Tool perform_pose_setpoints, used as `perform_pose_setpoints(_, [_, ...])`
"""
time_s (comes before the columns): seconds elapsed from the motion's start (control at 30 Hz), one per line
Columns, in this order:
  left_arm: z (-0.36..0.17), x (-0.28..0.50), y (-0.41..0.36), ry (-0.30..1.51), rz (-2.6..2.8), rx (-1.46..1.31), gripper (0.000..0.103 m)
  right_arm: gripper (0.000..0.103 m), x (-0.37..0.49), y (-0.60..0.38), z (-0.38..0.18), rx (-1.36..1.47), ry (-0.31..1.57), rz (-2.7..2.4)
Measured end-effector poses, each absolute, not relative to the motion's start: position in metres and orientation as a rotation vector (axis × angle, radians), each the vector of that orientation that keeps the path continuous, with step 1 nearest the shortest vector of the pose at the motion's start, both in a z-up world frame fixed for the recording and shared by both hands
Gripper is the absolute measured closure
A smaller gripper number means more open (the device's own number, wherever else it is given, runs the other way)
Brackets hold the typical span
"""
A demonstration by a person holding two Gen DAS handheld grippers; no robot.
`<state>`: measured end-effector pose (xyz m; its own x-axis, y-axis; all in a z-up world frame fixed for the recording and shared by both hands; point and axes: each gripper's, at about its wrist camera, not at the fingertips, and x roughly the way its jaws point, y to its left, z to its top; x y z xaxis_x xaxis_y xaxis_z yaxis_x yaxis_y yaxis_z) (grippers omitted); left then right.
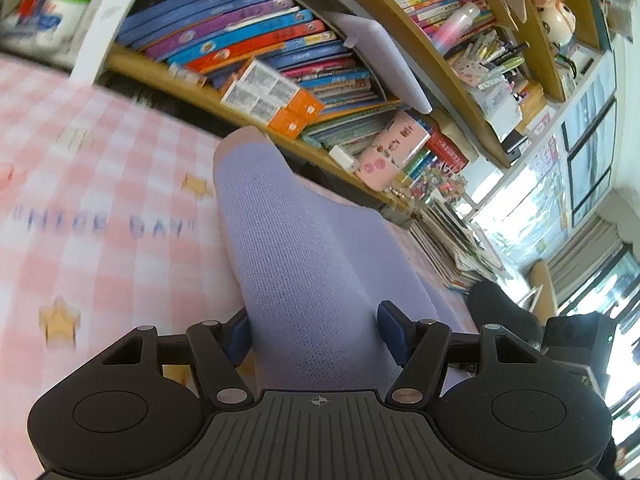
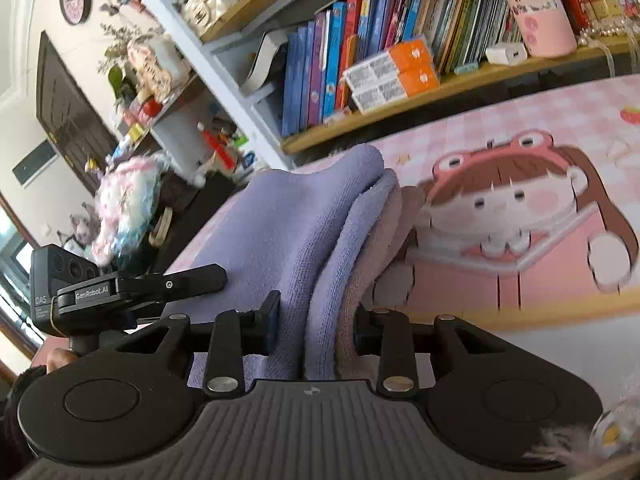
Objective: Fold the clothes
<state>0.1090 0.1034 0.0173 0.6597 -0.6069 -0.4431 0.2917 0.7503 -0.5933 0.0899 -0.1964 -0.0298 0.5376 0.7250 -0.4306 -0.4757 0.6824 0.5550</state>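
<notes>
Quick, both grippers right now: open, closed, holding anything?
Left gripper: shut on the purple cloth, fabric bunched between its fingers.
Right gripper: shut on the same purple cloth, clamping several folded layers.

The right gripper (image 2: 316, 320) clamps a bunched lilac and pale pink knit garment (image 2: 320, 216) above a pink checked cartoon mat (image 2: 520, 152), bookshelf (image 2: 400, 116) behind

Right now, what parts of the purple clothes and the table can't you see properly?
- Purple cloth, left wrist view: its near end is hidden behind the left gripper.
- Purple cloth, right wrist view: the right gripper covers its near edge; what garment it is stays unclear.
- Pink checked mat, left wrist view: its blue lettering is blurred.
</notes>
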Motion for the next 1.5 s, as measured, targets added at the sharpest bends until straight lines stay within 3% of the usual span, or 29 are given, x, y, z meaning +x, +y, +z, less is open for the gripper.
perform_pose_setpoints(0.8, [0.004, 0.262, 0.111, 0.688, -0.502, -0.487, 0.037, 0.073, 0.245, -0.161, -0.038, 0.367, 0.643, 0.689])
perform_pose_setpoints(1.5, [-0.015, 0.302, 0.125, 0.665, -0.435, -0.567, 0.036, 0.072, 0.304, -0.155, -0.052, 0.449, 0.655, 0.675])
